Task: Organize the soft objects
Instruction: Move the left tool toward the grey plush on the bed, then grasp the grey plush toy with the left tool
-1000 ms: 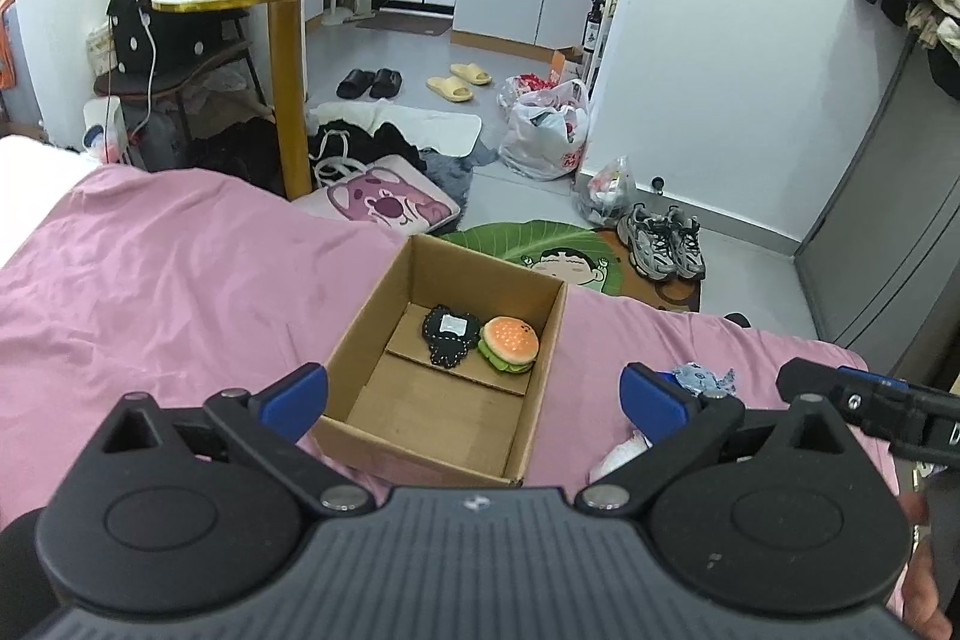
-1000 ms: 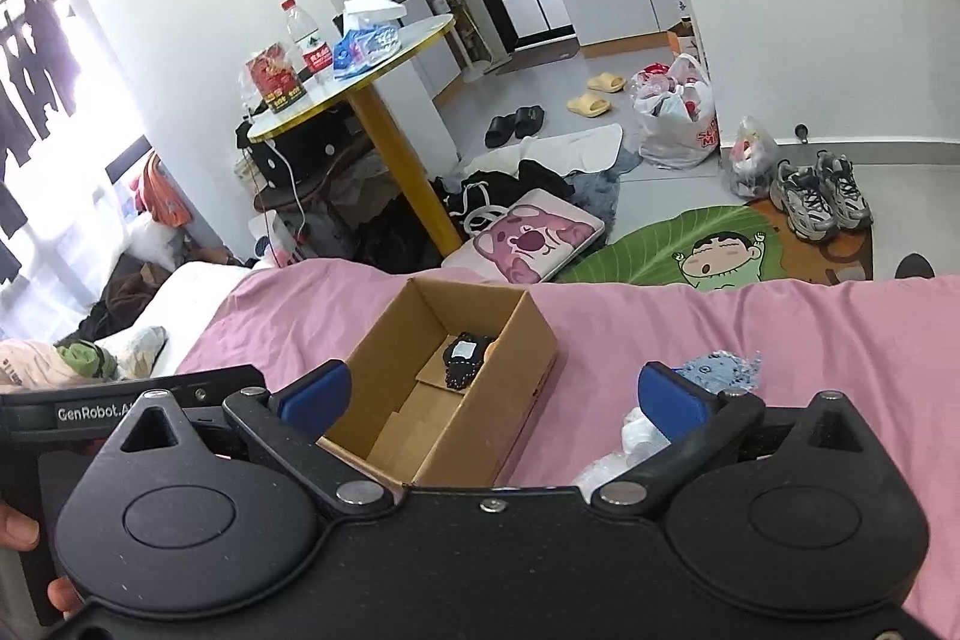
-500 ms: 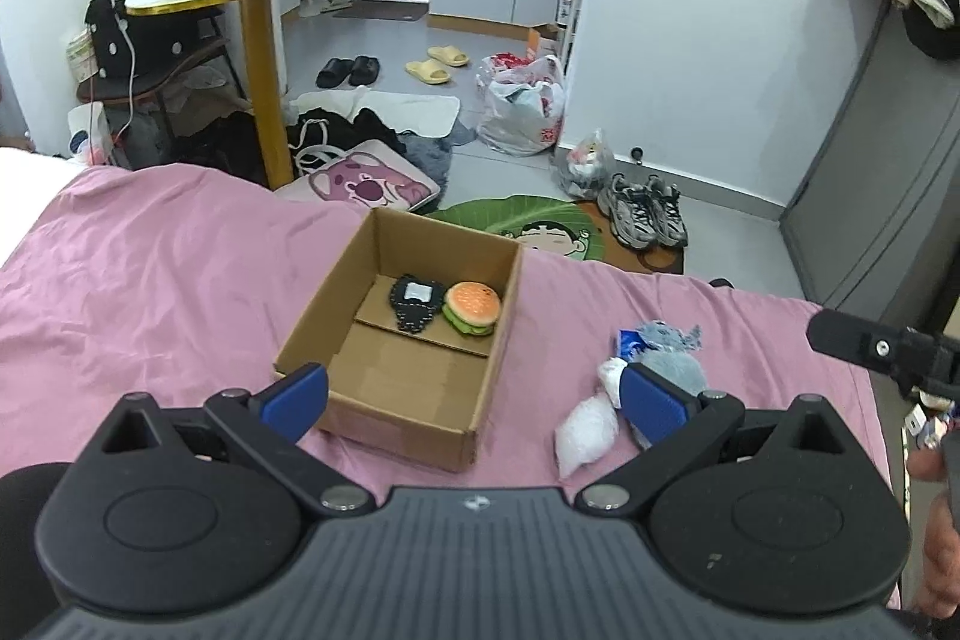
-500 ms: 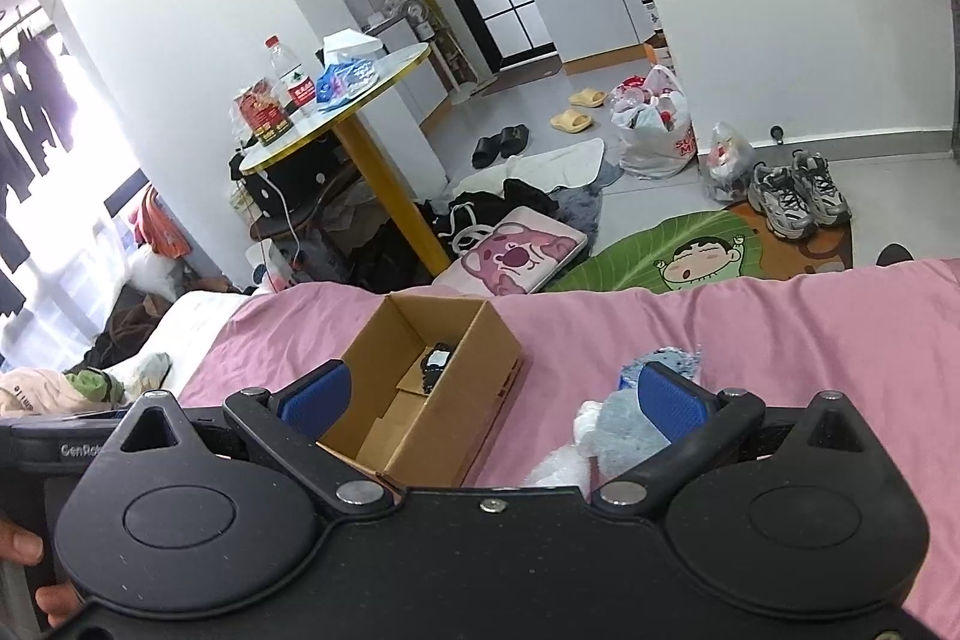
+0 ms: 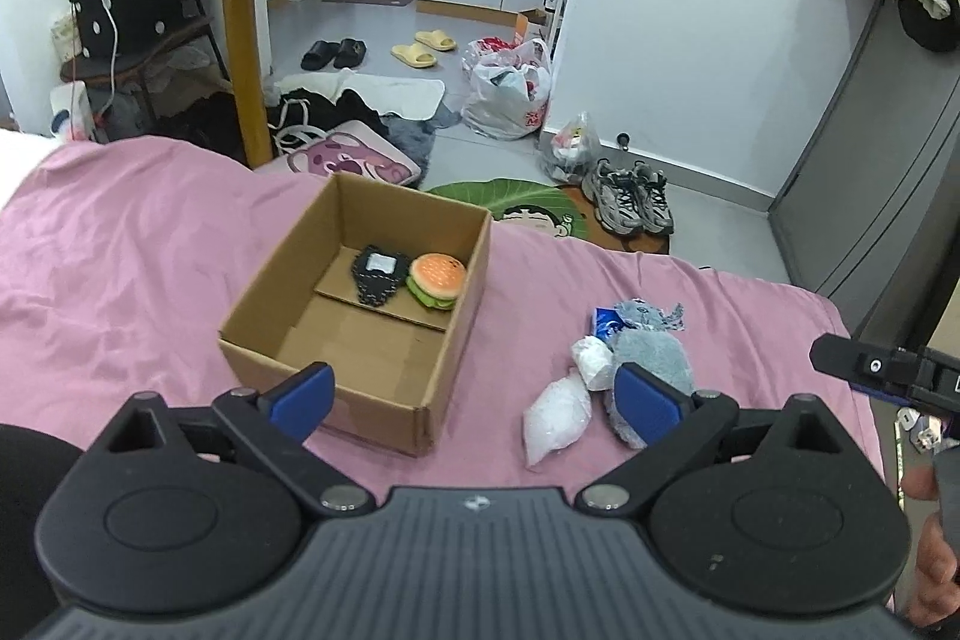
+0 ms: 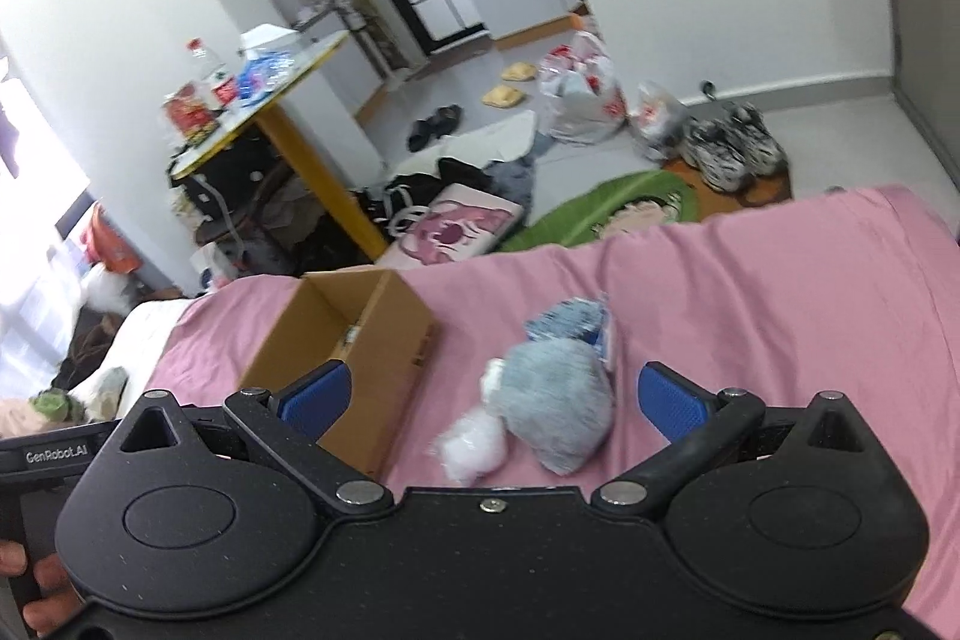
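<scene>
both grippers hang wide open and empty over the pink bedsheet point(image 5: 120, 244): left gripper point(image 5: 474, 394), right gripper point(image 6: 489, 394). the grey plush toy point(image 6: 555, 400) lies right of the cardboard box point(image 5: 360, 304), which holds a burger toy point(image 5: 437, 279).

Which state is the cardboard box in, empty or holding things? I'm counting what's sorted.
Holding things: a burger toy and a black item lie inside the cardboard box.
</scene>
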